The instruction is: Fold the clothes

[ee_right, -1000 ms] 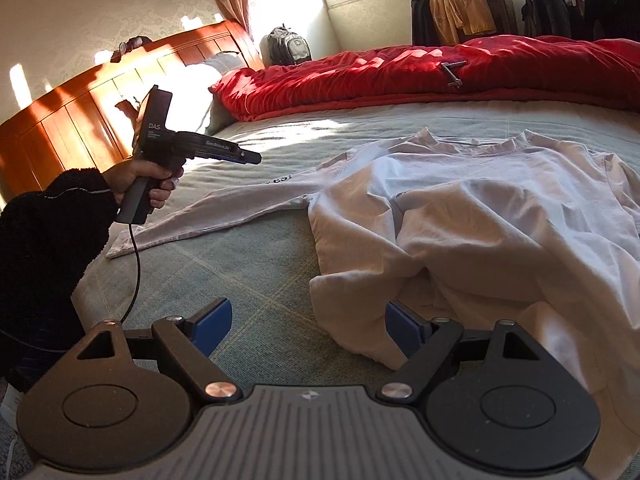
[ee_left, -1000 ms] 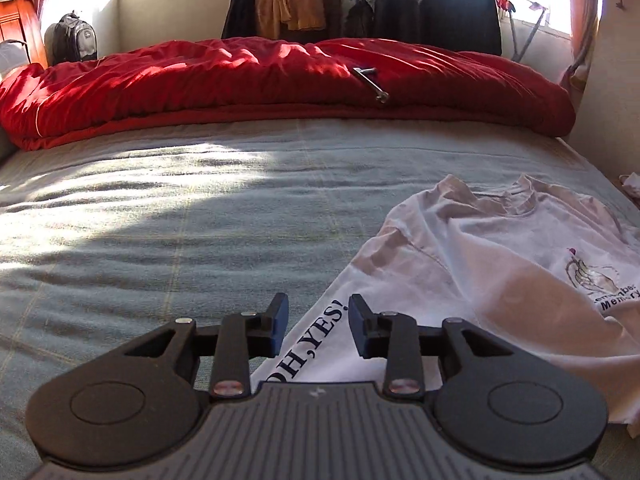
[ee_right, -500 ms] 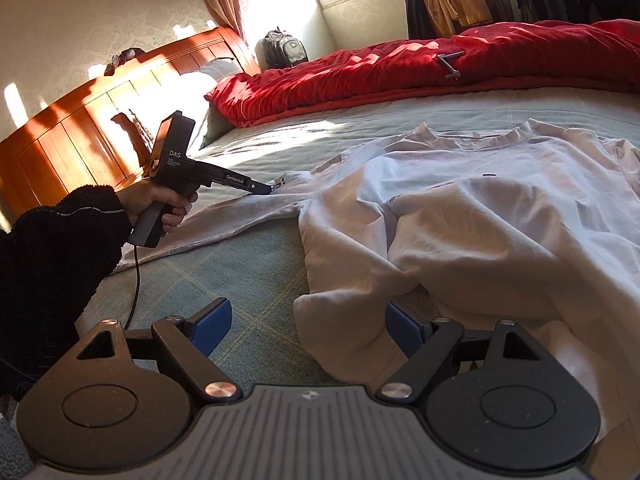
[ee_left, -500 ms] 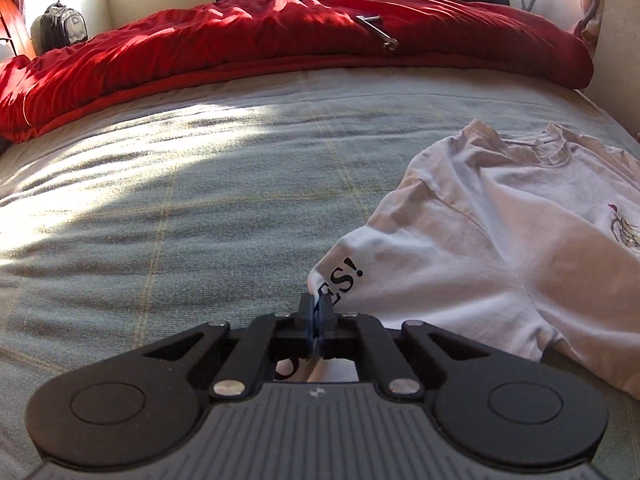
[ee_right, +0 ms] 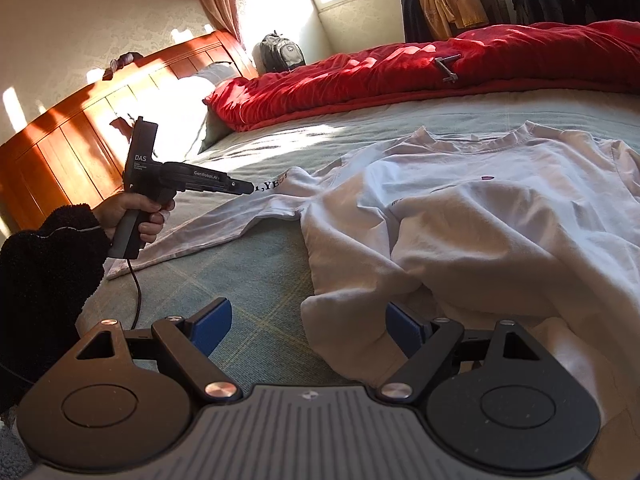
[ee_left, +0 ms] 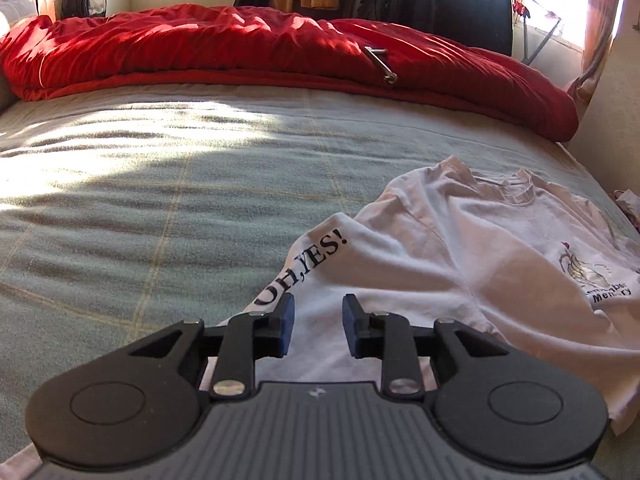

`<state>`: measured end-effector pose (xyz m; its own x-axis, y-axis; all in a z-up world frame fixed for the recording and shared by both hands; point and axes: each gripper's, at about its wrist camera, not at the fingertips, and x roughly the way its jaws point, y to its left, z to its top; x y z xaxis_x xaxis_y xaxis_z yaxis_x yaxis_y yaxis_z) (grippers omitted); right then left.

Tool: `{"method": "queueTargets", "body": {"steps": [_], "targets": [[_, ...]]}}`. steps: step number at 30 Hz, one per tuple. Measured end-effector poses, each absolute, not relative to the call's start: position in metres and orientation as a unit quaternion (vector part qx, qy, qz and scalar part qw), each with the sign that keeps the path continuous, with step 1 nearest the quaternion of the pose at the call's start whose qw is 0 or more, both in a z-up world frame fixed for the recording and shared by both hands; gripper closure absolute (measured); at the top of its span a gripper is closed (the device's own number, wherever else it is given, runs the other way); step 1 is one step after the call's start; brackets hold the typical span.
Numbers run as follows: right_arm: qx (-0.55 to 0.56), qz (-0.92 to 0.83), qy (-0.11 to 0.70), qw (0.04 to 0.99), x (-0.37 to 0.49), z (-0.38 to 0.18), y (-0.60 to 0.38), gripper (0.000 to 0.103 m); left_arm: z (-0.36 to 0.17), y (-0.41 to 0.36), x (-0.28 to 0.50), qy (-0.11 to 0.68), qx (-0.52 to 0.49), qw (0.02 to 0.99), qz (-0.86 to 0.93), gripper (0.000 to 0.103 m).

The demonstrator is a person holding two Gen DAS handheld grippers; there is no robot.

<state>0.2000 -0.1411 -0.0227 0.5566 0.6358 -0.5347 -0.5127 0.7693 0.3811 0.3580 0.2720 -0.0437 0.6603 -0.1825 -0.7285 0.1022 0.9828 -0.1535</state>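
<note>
White shirt (ee_right: pixel 500 216), collar toward quilt (ee_right: pixel 400 68)

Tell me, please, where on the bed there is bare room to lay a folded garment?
The widest bare stretch of bedspread lies between the red duvet and the white long-sleeved shirt, left of its "OH,YES!" sleeve. A smaller patch sits between that sleeve and the right gripper. The shirt crowds the right side.

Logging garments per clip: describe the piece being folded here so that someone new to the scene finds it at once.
Start at the wide bed with the grey-green checked cover and the red quilt bunched along its far side. On the cover, nearer the camera, lies a crumpled white long-sleeved shirt. It is the only pale garment there, and one sleeve carries black lettering reading "OH,YES!".
</note>
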Motion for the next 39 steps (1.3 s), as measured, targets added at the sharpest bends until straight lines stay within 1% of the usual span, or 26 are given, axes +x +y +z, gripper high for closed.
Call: {"method": "queueTargets", "body": {"steps": [2, 3, 4, 6, 8, 11, 12, 15, 17, 18, 19, 20, 21, 22, 23, 26, 28, 29, 30, 31, 32, 34, 35, 36, 37, 39], "targets": [[0.087, 0.328, 0.335, 0.879, 0.196, -0.019, -0.141, 0.016, -0.056, 0.284, 0.352, 0.422, -0.055, 0.904, -0.049, 0.076], [0.085, 0.328, 0.333, 0.880, 0.194, -0.017, -0.141, 0.016, -0.061, 0.296, 0.346, 0.421, -0.069, 0.904, -0.036, 0.078], [0.083, 0.329, 0.332, 0.880, 0.192, -0.015, -0.141, 0.016, -0.062, 0.310, 0.339, 0.416, -0.100, 0.903, -0.037, 0.080], [0.079, 0.328, 0.328, 0.882, 0.189, -0.012, -0.142, 0.016, -0.057, 0.330, 0.328, 0.408, -0.146, 0.901, -0.014, 0.079], [0.087, 0.322, 0.327, 0.884, 0.187, -0.011, -0.148, 0.016, -0.049, 0.339, 0.320, 0.404, -0.129, 0.905, 0.033, 0.081], [0.104, 0.318, 0.327, 0.884, 0.187, -0.011, -0.154, 0.016, -0.038, 0.363, 0.308, 0.382, -0.153, 0.911, 0.039, 0.079], [0.105, 0.318, 0.328, 0.883, 0.186, -0.011, -0.154, 0.016, -0.038, 0.366, 0.309, 0.381, -0.142, 0.912, 0.044, 0.079], [0.100, 0.318, 0.329, 0.883, 0.185, -0.011, -0.150, 0.016, -0.048, 0.370, 0.314, 0.415, -0.109, 0.902, 0.044, 0.077], [0.092, 0.324, 0.327, 0.883, 0.183, -0.010, -0.146, 0.015, -0.053, 0.366, 0.312, 0.420, -0.079, 0.904, 0.025, 0.071], [0.087, 0.326, 0.327, 0.883, 0.183, -0.009, -0.145, 0.014, -0.055, 0.363, 0.311, 0.418, -0.068, 0.906, 0.016, 0.065], [0.082, 0.327, 0.327, 0.883, 0.183, -0.009, -0.143, 0.014, -0.056, 0.361, 0.309, 0.416, -0.056, 0.908, 0.008, 0.065], [0.079, 0.325, 0.329, 0.883, 0.184, -0.009, -0.141, 0.014, -0.058, 0.358, 0.309, 0.417, -0.044, 0.908, 0.010, 0.066], [0.077, 0.324, 0.331, 0.883, 0.184, -0.010, -0.140, 0.014, -0.058, 0.354, 0.309, 0.418, -0.029, 0.908, 0.023, 0.078], [0.076, 0.324, 0.333, 0.883, 0.185, -0.011, -0.139, 0.014, -0.058, 0.351, 0.309, 0.418, -0.014, 0.908, 0.035, 0.099], [0.074, 0.323, 0.335, 0.882, 0.185, -0.011, -0.138, 0.014, -0.057, 0.347, 0.308, 0.418, 0.001, 0.907, 0.048, 0.102], [0.071, 0.325, 0.337, 0.881, 0.185, -0.012, -0.136, 0.014, -0.054, 0.360, 0.309, 0.406, -0.005, 0.905, 0.127, 0.103], [0.070, 0.326, 0.336, 0.881, 0.184, -0.012, -0.135, 0.014, -0.053, 0.376, 0.306, 0.406, -0.038, 0.904, 0.131, 0.103], [0.068, 0.328, 0.334, 0.881, 0.183, -0.011, -0.135, 0.014, -0.050, 0.379, 0.300, 0.393, -0.059, 0.910, 0.120, 0.103], [0.066, 0.329, 0.332, 0.881, 0.182, -0.011, -0.136, 0.014, -0.047, 0.376, 0.295, 0.386, -0.060, 0.915, 0.100, 0.102], [0.067, 0.329, 0.333, 0.881, 0.182, -0.011, -0.136, 0.014, -0.044, 0.373, 0.290, 0.378, -0.060, 0.920, 0.081, 0.096], [0.071, 0.327, 0.334, 0.881, 0.183, -0.011, -0.136, 0.014, -0.044, 0.368, 0.288, 0.383, -0.046, 0.920, 0.063, 0.092], [0.077, 0.323, 0.336, 0.881, 0.185, -0.012, -0.137, 0.014, -0.048, 0.362, 0.289, 0.393, -0.024, 0.917, 0.059, 0.080], [0.078, 0.323, 0.337, 0.881, 0.185, -0.012, -0.136, 0.014, -0.052, 0.361, 0.292, 0.401, -0.013, 0.914, 0.063, 0.076], [0.079, 0.322, 0.336, 0.881, 0.184, -0.012, -0.136, 0.014, -0.056, 0.364, 0.293, 0.408, -0.021, 0.910, 0.074, 0.067], [0.075, 0.323, 0.335, 0.882, 0.183, -0.011, -0.135, 0.014, -0.058, 0.368, 0.293, 0.411, -0.032, 0.908, 0.080, 0.064], [0.064, 0.321, 0.334, 0.884, 0.179, -0.009, -0.135, 0.014, -0.060, 0.373, 0.293, 0.414, -0.036, 0.903, 0.113, 0.064]]}}
